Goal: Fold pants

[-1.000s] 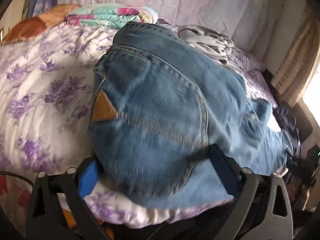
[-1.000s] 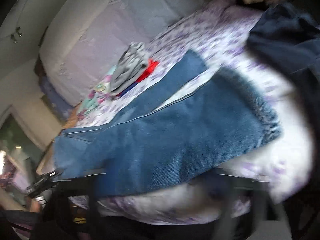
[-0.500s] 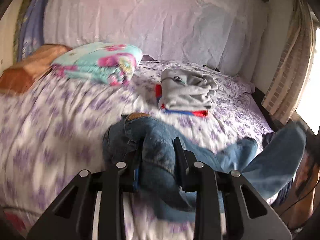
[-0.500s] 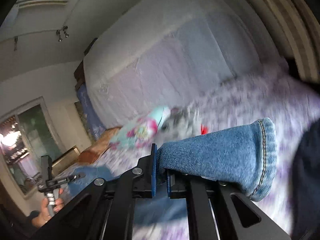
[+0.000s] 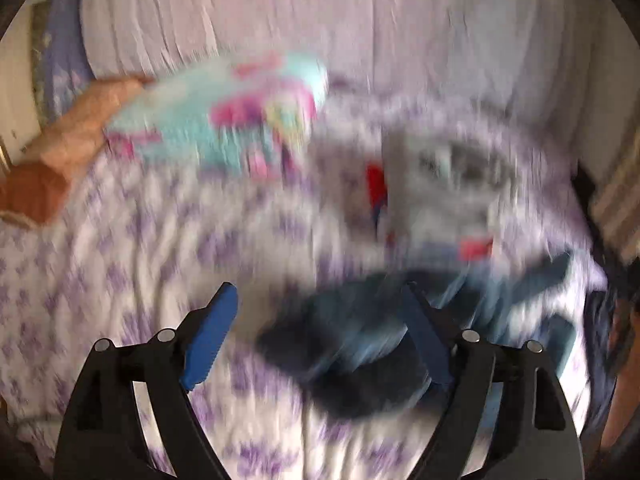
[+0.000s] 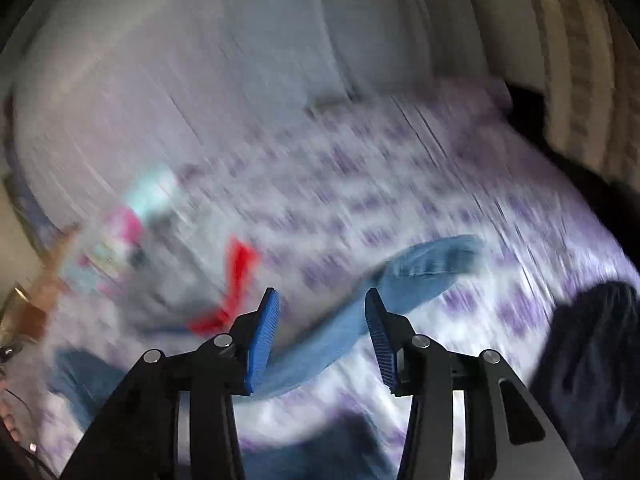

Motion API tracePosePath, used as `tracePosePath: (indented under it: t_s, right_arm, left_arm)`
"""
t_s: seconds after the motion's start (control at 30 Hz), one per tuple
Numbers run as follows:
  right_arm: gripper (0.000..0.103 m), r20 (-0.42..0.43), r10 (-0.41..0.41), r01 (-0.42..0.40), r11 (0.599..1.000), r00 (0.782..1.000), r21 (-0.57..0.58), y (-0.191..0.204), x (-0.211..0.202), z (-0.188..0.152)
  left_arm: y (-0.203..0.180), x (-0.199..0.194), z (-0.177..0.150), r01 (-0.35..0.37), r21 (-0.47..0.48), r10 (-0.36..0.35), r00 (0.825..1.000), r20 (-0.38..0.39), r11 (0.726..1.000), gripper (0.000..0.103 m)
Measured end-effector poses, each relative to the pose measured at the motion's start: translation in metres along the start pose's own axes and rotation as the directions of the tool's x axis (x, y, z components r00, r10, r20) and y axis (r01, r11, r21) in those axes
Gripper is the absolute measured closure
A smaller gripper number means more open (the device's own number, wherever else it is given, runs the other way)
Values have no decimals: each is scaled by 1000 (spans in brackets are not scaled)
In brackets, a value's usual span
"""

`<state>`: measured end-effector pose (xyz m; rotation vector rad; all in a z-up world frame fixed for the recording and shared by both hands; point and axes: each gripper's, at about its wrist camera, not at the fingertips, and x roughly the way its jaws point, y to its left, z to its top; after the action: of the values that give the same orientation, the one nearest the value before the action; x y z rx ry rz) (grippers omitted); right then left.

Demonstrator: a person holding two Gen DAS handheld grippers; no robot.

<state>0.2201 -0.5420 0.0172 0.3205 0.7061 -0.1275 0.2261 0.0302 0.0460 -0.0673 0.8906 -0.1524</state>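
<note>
- The left gripper (image 5: 320, 334) is spread wide and grips nothing; the right gripper (image 6: 320, 336) is likewise parted and empty.
- The jeans (image 5: 360, 344) lie loose on the bed (image 5: 120, 280), bunched just ahead of the left gripper and toward its right finger; a pale leg (image 6: 400, 280) trails from between the right gripper's fingers out across the bed.
- Judged step: the pants look dropped flat, ready for regrasping; doing it well likely means smoothing the legs together before pinching an edge.
- Both views are heavily blurred, so folds cannot be read.
- Beyond sit a grey-and-red clothes stack (image 5: 440, 192) and a turquoise floral bundle (image 5: 224, 120).
</note>
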Motion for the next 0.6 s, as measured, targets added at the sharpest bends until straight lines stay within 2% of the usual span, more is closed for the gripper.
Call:
tracePosePath:
  t_s: [0.03,0.07,0.1,0.17,0.23,0.3,0.33,0.37,0.47,0.5,0.57,0.6]
  right_arm:
    - [43,-16,14,-14,1000,1000,25,-10,-3,-21]
    - [39,-13,24,-24,999,1000,39,-16,-8,-33]
    - [31,-4,30,-30,999,1000,38,-20,-17,-44]
    - [24,16,34,-35,999,999,27,-23,-40,-72]
    - [15,12,46,-47,999,999,16,-26,-57,-101]
    - [6,0,56,-56,997,998,56,-33,-65,-125]
    - [5,-30,69,-66,994,997,88,-37,-63,-139]
    - [5,-63,85,-77,990,994,121,-39,-59,-150]
    - [5,-111,126,-103,977,986,188,-39,-42,-166]
    - [7,-104,139,-117,973,985,199,-36,-36,-166]
    - [37,-106,205,-185,967,973,177,-24,-16,-161]
    - [76,-138,227,-204,965,964,164,-20,-4,-159]
  left_arm:
    - [4,9,-15,-2,-7,2,999,-42,1000,20]
    - [9,17,-29,7,-21,-9,997,-83,1000,20]
    - [15,25,-45,36,-47,-42,991,-128,998,20]
    - [18,33,-68,87,-86,-101,980,-172,992,20]
    - [10,40,-91,166,-127,-189,960,-207,978,20]
    - [-6,47,-104,209,-138,-235,948,-213,968,18]
    - [-14,53,-106,219,-140,-245,947,-210,966,16]
    - [-23,64,-107,204,-149,-231,952,-201,968,13]
    - [-30,92,-103,164,-212,-204,962,-181,963,13]
    - [-35,102,-98,87,-190,-116,982,-148,978,14]
    - [-44,114,-91,9,-150,-30,990,-138,989,15]
    - [-47,115,-88,-16,-137,-2,992,-127,990,28]
